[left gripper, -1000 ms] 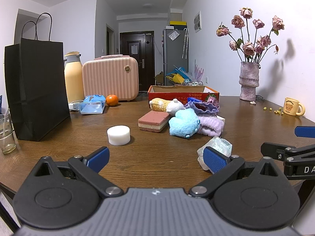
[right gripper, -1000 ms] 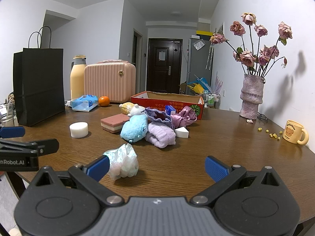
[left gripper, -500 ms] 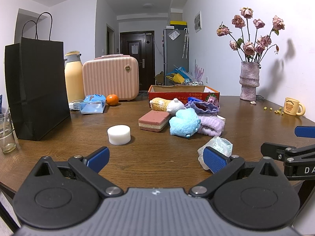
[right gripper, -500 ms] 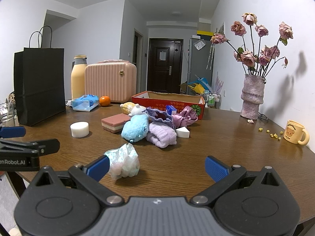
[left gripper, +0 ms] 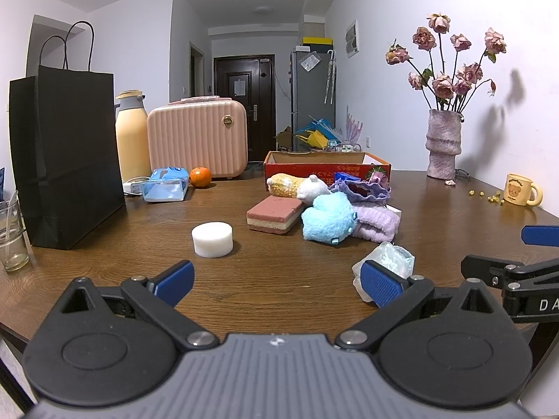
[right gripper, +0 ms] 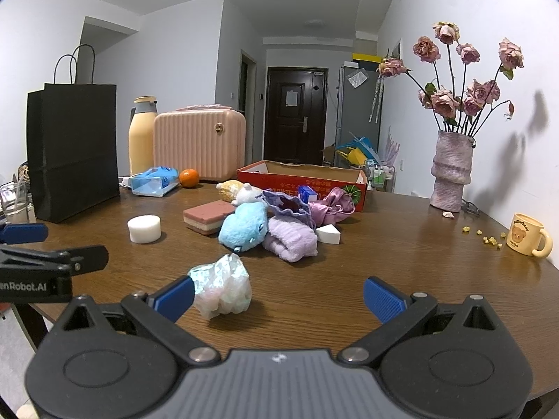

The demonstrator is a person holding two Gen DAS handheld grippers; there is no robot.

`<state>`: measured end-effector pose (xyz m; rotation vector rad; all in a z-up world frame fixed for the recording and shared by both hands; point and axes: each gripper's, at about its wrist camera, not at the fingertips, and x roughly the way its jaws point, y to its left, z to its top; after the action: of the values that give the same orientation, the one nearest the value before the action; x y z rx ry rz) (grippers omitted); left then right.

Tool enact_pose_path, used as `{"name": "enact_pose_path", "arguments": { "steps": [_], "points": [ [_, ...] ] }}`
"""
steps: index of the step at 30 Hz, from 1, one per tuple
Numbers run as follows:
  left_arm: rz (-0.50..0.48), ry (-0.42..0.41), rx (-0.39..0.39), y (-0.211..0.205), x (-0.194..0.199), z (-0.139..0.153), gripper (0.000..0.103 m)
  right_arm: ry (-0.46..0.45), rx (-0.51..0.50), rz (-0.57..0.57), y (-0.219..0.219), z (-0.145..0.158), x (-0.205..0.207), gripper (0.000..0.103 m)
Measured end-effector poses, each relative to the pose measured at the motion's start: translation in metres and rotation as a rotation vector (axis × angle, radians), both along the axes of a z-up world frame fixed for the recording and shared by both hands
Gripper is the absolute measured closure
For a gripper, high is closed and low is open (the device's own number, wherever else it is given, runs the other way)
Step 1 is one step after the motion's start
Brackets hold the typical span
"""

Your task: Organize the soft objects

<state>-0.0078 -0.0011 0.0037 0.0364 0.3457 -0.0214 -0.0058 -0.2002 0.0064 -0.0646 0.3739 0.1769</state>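
Note:
Soft things lie in a heap mid-table: a blue plush (left gripper: 328,219) (right gripper: 244,225), a lilac towel (left gripper: 375,224) (right gripper: 291,239), a pink layered sponge (left gripper: 274,214) (right gripper: 208,213), a yellow and white plush (left gripper: 297,185) (right gripper: 237,190), purple and pink cloths (right gripper: 314,206). A white round sponge (left gripper: 212,239) (right gripper: 144,228) sits apart on the left. A crumpled iridescent bag (left gripper: 391,262) (right gripper: 223,286) lies nearest. A red cardboard box (left gripper: 326,166) (right gripper: 302,176) stands behind the heap. My left gripper (left gripper: 277,281) and right gripper (right gripper: 277,296) are both open and empty, near the front edge.
A black paper bag (left gripper: 66,160), a cream flask (left gripper: 132,136), a pink case (left gripper: 197,136), a tissue pack (left gripper: 164,188) and an orange (left gripper: 200,177) stand at the left back. A glass (left gripper: 12,241) is far left. A vase of dried roses (right gripper: 452,171) and a yellow mug (right gripper: 529,239) stand on the right.
Both grippers have shifted very slightly; the scene on the table is unchanged.

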Motion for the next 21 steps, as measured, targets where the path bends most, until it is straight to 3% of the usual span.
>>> {"name": "enact_pose_path", "arguments": {
  "steps": [21],
  "points": [
    [0.059,-0.003,-0.008,0.029,0.023,-0.012,0.000,0.066,-0.023,0.110,0.039,-0.022,0.035,0.000]
  ]
}}
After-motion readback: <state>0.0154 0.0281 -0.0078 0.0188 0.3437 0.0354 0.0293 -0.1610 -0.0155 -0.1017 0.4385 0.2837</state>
